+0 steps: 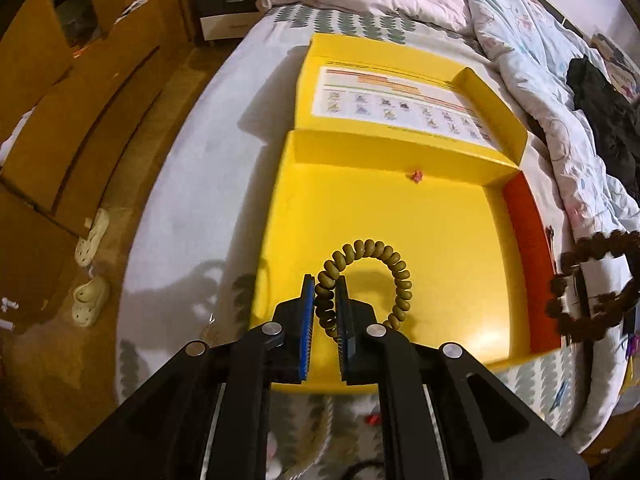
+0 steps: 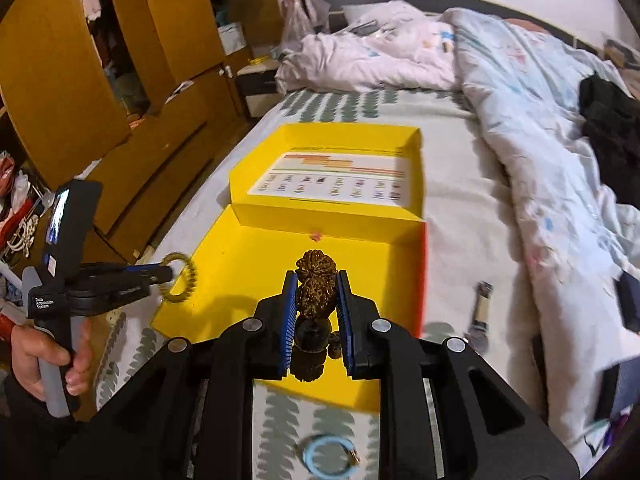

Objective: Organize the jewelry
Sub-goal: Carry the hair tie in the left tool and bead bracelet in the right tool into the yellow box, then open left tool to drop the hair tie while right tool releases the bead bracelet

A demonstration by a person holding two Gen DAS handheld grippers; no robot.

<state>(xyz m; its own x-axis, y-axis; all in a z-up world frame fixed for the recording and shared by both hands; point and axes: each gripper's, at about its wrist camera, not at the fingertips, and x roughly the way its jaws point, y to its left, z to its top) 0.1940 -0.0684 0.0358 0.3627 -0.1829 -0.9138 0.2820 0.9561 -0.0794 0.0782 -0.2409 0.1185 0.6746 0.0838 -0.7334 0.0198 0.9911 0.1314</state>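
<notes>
Over the yellow box [image 1: 400, 216] on the bed [image 2: 460, 200], both items are airborne, neither dropped yet. Left hand-held gripper [image 1: 325, 292] is clamped on an olive coil band [image 1: 394, 264] above the box floor. Right hand-held gripper [image 2: 318, 296] is pinched on a brown bead bracelet [image 2: 316, 280] over the box's near side. Box holds only a small pink bit [image 1: 416, 177]. Left outside: blue ring [image 2: 328, 456] near the box's front edge, watch [image 2: 480, 312] right of the box. Blur hides detail; the bracelet's lower loop is cut off by the jaws.
</notes>
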